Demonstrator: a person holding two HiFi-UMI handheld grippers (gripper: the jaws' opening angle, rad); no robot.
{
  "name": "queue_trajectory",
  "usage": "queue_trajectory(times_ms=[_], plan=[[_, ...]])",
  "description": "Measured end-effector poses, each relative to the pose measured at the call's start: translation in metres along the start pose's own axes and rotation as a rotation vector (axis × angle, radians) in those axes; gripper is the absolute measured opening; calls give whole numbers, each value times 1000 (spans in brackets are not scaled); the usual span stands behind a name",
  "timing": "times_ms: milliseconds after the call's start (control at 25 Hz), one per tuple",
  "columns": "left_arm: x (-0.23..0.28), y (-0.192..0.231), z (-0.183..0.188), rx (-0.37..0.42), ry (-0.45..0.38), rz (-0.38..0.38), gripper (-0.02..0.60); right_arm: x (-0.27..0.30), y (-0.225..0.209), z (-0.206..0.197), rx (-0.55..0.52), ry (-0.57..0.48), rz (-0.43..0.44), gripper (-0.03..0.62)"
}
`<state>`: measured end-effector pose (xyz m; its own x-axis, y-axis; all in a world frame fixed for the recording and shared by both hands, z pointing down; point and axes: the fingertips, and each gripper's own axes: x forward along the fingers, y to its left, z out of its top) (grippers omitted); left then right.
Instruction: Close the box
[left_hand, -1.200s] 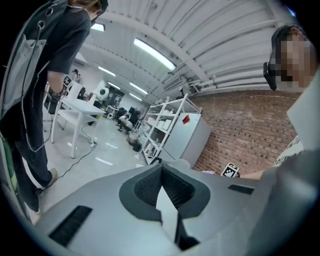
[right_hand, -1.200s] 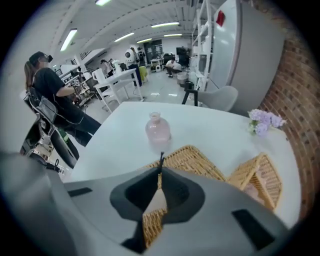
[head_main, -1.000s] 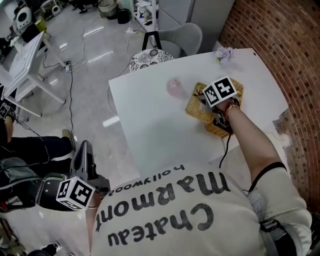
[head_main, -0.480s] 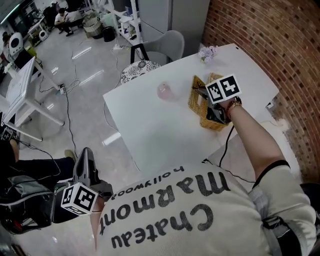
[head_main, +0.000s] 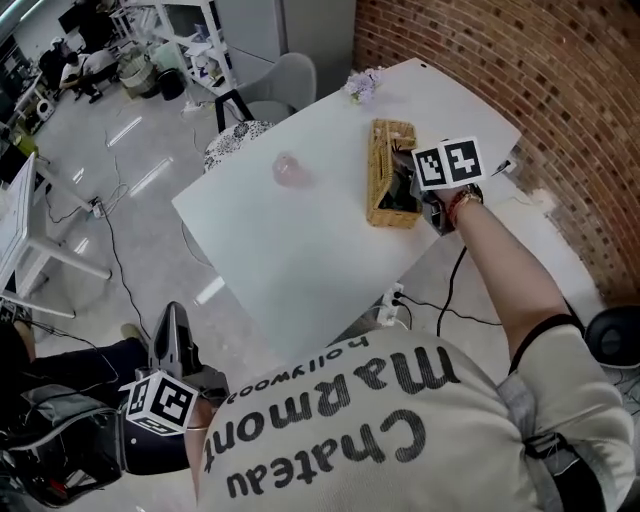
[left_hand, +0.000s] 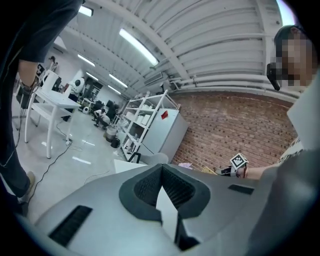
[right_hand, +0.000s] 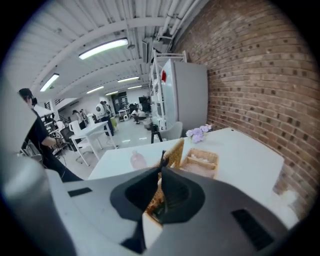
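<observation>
**Lid up on a wicker box.** A woven wicker box (head_main: 393, 216) sits close to the person's edge of the smooth white surface (head_main: 300, 260), toward the corner nearest the rough brick wall (head_main: 565, 70). Its flat rectangular lid (head_main: 377, 160) stands on edge along the side of the box facing the middle of the surface. The shallow basket beside it lies open.

The right gripper (head_main: 402, 180) reaches in over that near edge. Its jaws are pinching the lid's free rim, and the right gripper view shows wicker strands caught between them.

A small rounded pink glass vase (head_main: 287, 170) stands well apart from the box, near the far edge. A sprig of lilac flowers (head_main: 362, 85) lies at the far corner by the wall. Between the vase and the box, a broad bare stretch of the surface runs down to the near corner.

The left gripper (head_main: 172, 312) hangs low off the surface, beside the person and above the glossy floor (head_main: 120, 250). Its dark ribbed jaws are pressed together on nothing. A grey moulded chair (head_main: 285, 80) stands just past the far edge.
</observation>
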<state>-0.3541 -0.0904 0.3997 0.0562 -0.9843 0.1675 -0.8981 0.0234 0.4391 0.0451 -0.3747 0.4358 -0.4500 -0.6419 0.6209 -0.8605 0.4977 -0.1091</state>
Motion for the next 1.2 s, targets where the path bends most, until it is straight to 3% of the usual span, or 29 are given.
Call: queue_trajectory(times_ms=[160,280,480,680,1040,1120,1200], plan=[[1,-13,-7,9,28,-20,0,-17,-24,-13,117,-46,-31,23],[-2,-22,-14,8,44,-26,0,-26,-31,-23,184,-71,-1,2],[-3,-42,-18,25,34,-8,0,-28,-42,-38,177,-65,49,2],[11,-71,-39,8,47,13,0,-31,-80,-52,221,-50,60,2],[57,-137,-72,20,73,-13,0,-33,-140,-86,259,3,103,2],[66,-142,-85,12,82,-10,0,-33,-151,-108,331,17,117,2],[71,-141,-106,-48,120,12,0,-33,-161,-151,478,53,110,2]])
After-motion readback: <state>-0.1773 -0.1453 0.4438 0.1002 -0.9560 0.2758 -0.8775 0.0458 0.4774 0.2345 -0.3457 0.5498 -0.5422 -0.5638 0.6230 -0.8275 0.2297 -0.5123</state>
